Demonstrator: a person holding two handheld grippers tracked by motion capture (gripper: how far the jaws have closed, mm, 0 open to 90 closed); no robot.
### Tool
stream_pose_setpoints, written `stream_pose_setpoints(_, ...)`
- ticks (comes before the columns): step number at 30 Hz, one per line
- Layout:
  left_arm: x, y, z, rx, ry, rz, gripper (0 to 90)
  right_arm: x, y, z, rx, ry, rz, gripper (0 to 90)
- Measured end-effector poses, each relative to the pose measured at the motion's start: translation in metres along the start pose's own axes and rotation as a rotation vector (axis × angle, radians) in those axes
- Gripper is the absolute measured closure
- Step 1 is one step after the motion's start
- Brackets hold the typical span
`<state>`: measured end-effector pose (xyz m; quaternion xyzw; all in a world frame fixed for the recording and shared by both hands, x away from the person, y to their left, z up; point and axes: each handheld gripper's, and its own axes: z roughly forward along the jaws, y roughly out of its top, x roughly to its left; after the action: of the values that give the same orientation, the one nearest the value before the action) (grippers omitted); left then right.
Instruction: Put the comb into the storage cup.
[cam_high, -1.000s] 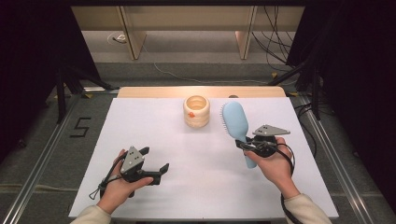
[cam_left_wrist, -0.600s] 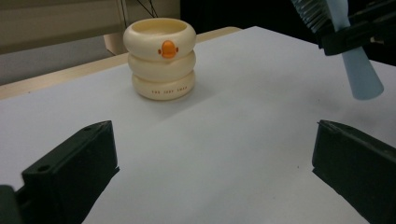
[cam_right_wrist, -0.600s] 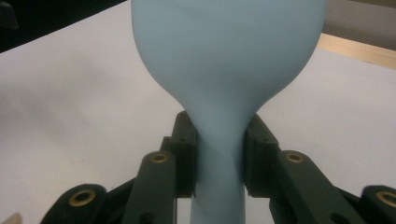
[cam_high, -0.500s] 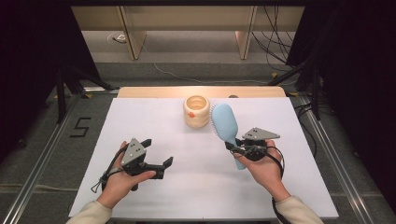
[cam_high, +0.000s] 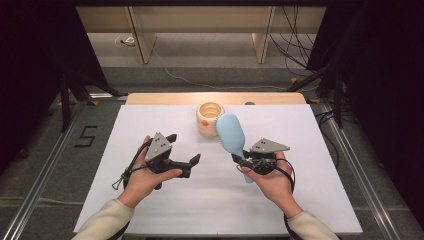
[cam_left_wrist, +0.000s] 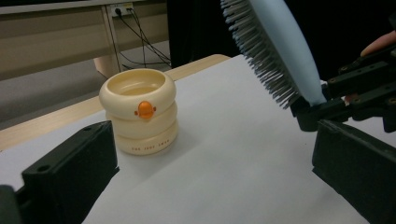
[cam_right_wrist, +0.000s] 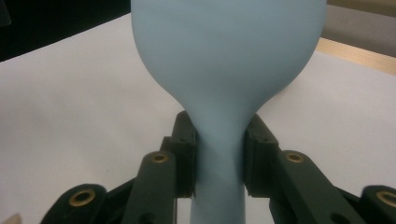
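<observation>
A light blue hairbrush (cam_high: 229, 134) is clamped by its handle in my right gripper (cam_high: 243, 161), which is shut on it; its head tilts up and left, close to a cream ring-shaped cup (cam_high: 209, 118) with an orange dot. In the right gripper view the black pads squeeze the hairbrush (cam_right_wrist: 224, 56) at its neck, inside the right gripper (cam_right_wrist: 219, 156). My left gripper (cam_high: 184, 149) hovers left of the brush, its jaws wide open after just opening further, nothing between them. From the left gripper (cam_left_wrist: 215, 140) I see the cup (cam_left_wrist: 140, 112) ahead and the brush bristles (cam_left_wrist: 261, 51) at upper right.
A white sheet (cam_high: 150, 210) covers the table, with a wooden strip (cam_high: 165, 98) along its far edge. Metal rails run down both sides. A "5" mark (cam_high: 86, 136) is on the floor at left, and cables (cam_high: 300, 45) trail at the back.
My right gripper has carried the brush left, bringing its head beside the cup. My left hand has risen and moved forward, and its jaws stand a little wider.
</observation>
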<state>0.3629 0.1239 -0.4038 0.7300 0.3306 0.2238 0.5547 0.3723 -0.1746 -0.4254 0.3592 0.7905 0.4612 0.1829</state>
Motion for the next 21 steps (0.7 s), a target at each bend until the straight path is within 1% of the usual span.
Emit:
stream_pose_setpoints(4,-0.005,0.008,0.008,-0.007,-0.008,0.002,0.0,0.004,0.001,0.003,-0.004,0.009,-0.003,70.6)
stream_pose_setpoints(6,-0.006,0.009,0.01,-0.008,-0.007,0.003,0.0,0.005,0.001,0.004,-0.008,0.004,-0.004,70.6)
stream_pose_setpoints(10,-0.009,0.012,0.015,-0.008,-0.009,-0.002,0.0,0.007,0.0,0.006,-0.002,0.013,-0.011,70.5)
stream_pose_setpoints(21,-0.017,0.022,0.028,-0.017,-0.031,-0.006,0.0,0.012,0.001,0.011,-0.01,0.022,-0.017,70.5)
